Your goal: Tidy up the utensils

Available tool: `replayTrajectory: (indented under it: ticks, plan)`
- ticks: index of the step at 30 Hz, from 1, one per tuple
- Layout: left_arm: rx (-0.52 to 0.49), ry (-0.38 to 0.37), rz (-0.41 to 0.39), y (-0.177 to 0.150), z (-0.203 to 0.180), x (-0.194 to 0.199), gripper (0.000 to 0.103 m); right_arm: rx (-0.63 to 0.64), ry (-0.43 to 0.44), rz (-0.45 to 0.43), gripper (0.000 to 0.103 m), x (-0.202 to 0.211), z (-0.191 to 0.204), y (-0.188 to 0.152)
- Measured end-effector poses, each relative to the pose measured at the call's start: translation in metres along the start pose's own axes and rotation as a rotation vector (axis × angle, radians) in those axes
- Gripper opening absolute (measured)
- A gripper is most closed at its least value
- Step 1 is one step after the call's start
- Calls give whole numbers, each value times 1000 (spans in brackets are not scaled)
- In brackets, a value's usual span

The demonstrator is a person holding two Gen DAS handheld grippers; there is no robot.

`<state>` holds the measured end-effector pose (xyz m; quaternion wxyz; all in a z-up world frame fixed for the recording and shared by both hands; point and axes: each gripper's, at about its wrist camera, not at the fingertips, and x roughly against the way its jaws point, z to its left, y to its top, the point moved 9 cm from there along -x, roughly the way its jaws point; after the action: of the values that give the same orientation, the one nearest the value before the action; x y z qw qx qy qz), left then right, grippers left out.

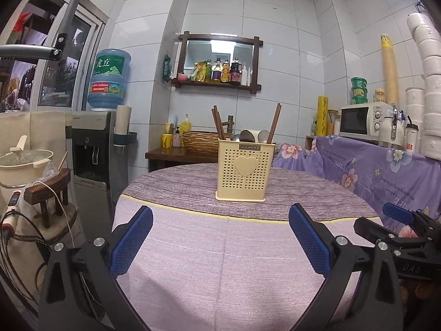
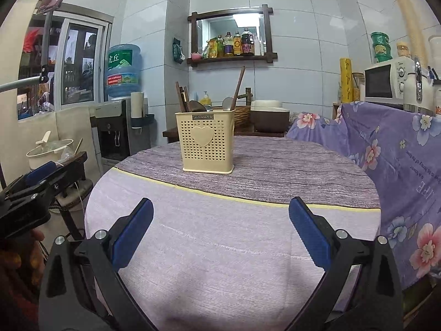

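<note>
Left wrist view: left gripper (image 1: 220, 220) hangs over the near part of the round table (image 1: 193, 262), jaws spread wide, nothing between the blue pads (image 1: 132, 242). Cream utensil holder (image 1: 242, 171) stands upright on the far, darker band of the tablecloth, roughly centred between the fingers and well apart from them. It has a perforated front with a heart and a small label at the rim. Dark chopsticks (image 1: 218, 124) stick up at its left side, one more (image 1: 274, 122) leans out at the right, and metal spoons (image 1: 248, 135) show above the rim between them. Right gripper (image 1: 397, 226) is visible at the right edge, over the table edge.

Right wrist view: right gripper (image 2: 220, 220) also over the near part of the table (image 2: 234, 248), jaws wide and empty. Holder (image 2: 206, 143) sits far and left of centre, on the darker band, not touched by anything. Chopsticks (image 2: 183, 98) and spoons (image 2: 227, 103) are all inside it; no utensils lie loose on the cloth. Left gripper (image 2: 38, 173) shows at the left edge, off the table side.

Background: water dispenser (image 1: 93, 143) at far left, wall shelf with bottles (image 1: 220, 71) behind, microwave (image 1: 363, 121) on the flowered cover at far right.
</note>
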<state>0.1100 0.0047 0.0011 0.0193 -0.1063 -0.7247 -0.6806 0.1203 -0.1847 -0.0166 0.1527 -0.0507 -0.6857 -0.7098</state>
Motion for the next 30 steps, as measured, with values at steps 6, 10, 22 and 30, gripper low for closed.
replayTrajectory:
  ticks: [6,10,22,30]
  plan:
    - [2,7,-2,-2,3,4,98,11,3,3,97,-1,2,0]
    - [1,15,-3,-2,3,5,98,12,4,3,97,-1,3,0]
    - [19,1,7,-1,5,5,98,14,5,5,97,-2,5,0]
    - [34,1,12,-2,10,5,98,27,6,4,97,-2,8,0]
